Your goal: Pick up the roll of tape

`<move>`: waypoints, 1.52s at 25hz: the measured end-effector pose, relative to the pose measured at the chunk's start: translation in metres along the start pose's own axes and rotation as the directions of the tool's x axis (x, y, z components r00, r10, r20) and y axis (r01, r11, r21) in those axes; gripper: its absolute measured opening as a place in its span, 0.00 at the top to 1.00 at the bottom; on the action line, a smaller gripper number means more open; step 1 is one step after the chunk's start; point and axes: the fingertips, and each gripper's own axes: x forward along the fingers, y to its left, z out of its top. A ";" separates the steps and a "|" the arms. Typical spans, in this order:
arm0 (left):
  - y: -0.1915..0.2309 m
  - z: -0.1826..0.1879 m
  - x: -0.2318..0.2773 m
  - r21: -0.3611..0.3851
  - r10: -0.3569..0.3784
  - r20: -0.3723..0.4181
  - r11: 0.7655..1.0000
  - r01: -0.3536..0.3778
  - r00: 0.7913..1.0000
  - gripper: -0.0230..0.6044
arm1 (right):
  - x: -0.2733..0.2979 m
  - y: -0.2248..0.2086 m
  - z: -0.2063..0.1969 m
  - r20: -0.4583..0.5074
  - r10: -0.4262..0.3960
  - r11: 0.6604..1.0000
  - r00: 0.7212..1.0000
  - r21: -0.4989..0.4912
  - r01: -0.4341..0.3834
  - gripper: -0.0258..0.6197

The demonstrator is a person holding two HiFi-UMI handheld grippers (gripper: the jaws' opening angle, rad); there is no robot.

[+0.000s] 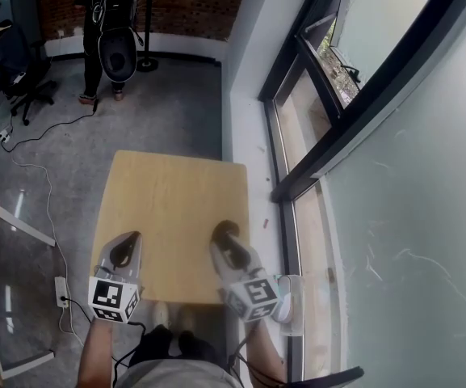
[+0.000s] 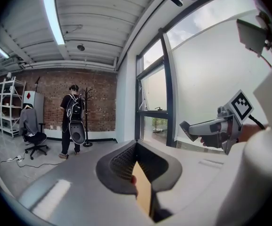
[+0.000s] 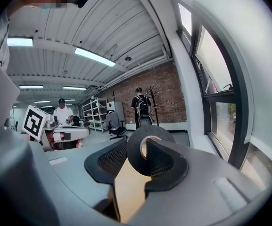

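Note:
A black roll of tape (image 3: pixel 136 150) stands on edge between the jaws of my right gripper (image 3: pixel 140 158), which is shut on it and held above the table. In the head view the tape (image 1: pixel 224 231) shows as a dark ring at the tip of the right gripper (image 1: pixel 228 241), over the right part of the small light-wood table (image 1: pixel 168 204). My left gripper (image 1: pixel 124 251) hangs over the table's left front edge. In the left gripper view its jaws (image 2: pixel 136 150) meet at the tips with nothing between them.
A window wall and sill (image 1: pixel 297 160) run along the table's right side. A person with a backpack (image 1: pixel 107 23) stands far back by a coat stand, near an office chair (image 1: pixel 14 63). Cables and a power strip (image 1: pixel 60 291) lie on the floor at the left.

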 end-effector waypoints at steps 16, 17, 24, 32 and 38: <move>0.000 0.041 -0.015 0.038 -0.011 0.083 0.999 0.008 0.996 0.97 | -0.033 0.006 0.034 0.111 -0.035 0.998 0.993 -0.046 0.040 0.74; -0.001 0.043 -0.015 0.040 -0.015 0.086 0.999 0.011 0.996 0.97 | -0.035 0.005 0.035 0.115 -0.040 0.998 0.993 -0.046 0.045 0.74; 0.002 0.051 -0.016 0.043 -0.025 0.106 0.999 0.021 0.994 0.97 | -0.038 0.015 0.054 0.160 -0.049 0.998 0.986 -0.039 0.056 0.74; 0.007 0.049 -0.017 0.041 -0.026 0.104 0.999 0.021 0.994 0.97 | -0.035 0.019 0.054 0.160 -0.053 0.997 0.986 -0.053 0.062 0.74; 0.008 0.050 -0.015 0.043 -0.025 0.108 0.999 0.021 0.994 0.97 | -0.036 0.021 0.052 0.161 -0.053 0.996 0.986 -0.062 0.064 0.74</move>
